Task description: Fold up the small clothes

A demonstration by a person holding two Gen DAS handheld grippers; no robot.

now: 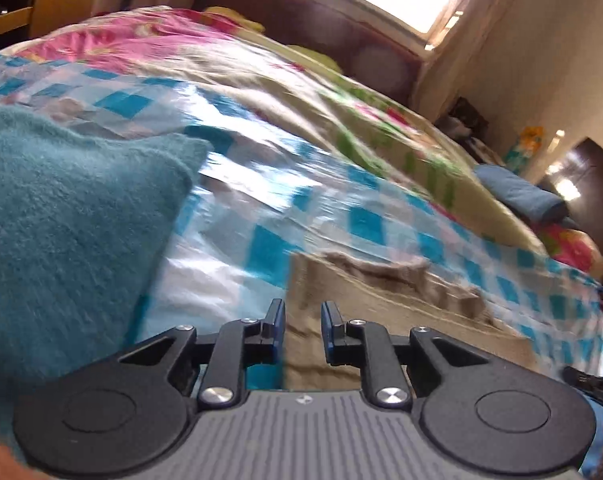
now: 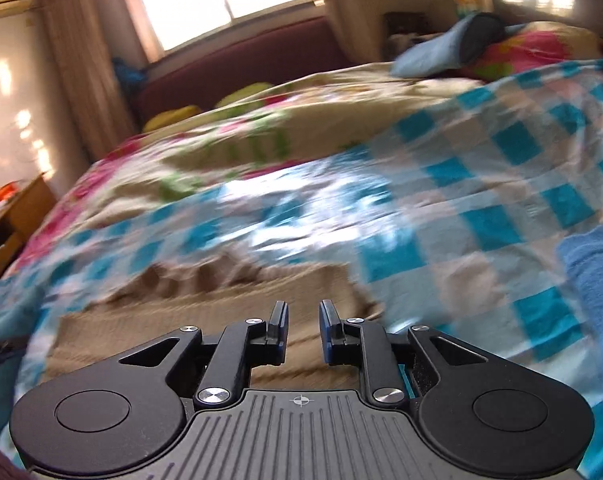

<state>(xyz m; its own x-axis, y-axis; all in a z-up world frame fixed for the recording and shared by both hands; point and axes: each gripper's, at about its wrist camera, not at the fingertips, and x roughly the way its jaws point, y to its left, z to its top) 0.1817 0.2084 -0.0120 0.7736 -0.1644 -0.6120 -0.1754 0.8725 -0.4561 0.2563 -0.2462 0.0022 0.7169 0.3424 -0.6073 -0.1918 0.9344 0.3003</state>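
garment: beige ribbed knit piece, lying flat on the checked bedspread, directly ahead of and below both grippers. Far edge is ruffled/bunched, near part lies smooth. Looks partly folded already, can't confirm from blur.
garment, right view: same beige knit, spreads left of centre, straight near edge visible.
handling: soft, light, limp. No stiffness, will drape and sag from any pinch point. Ribbed knit likely stretches, so a one-corner lift will skew it. Not slippery, not fragile.
grab points: my call is the two near corners or the two ends of one edge, one per gripper, pinch a single layer only. Avoid the bunched far edge, easy to catch two layers there.
left gripper: jaws parted a little, nothing between the pads, hovering over the knit's left edge, not touching as far as I can tell.
right gripper: jaws parted a little, empty, over the knit's right portion.
surface: blue-and-white checked bedspread over a floral quilt, soft and wrinkled, so fabric underneath may get pinched too.
nearby: teal fuzzy cloth just left of the knit, apart from it. Blue cloth at right edge.
risk: heavy motion blur in both views, edge positions uncertain.
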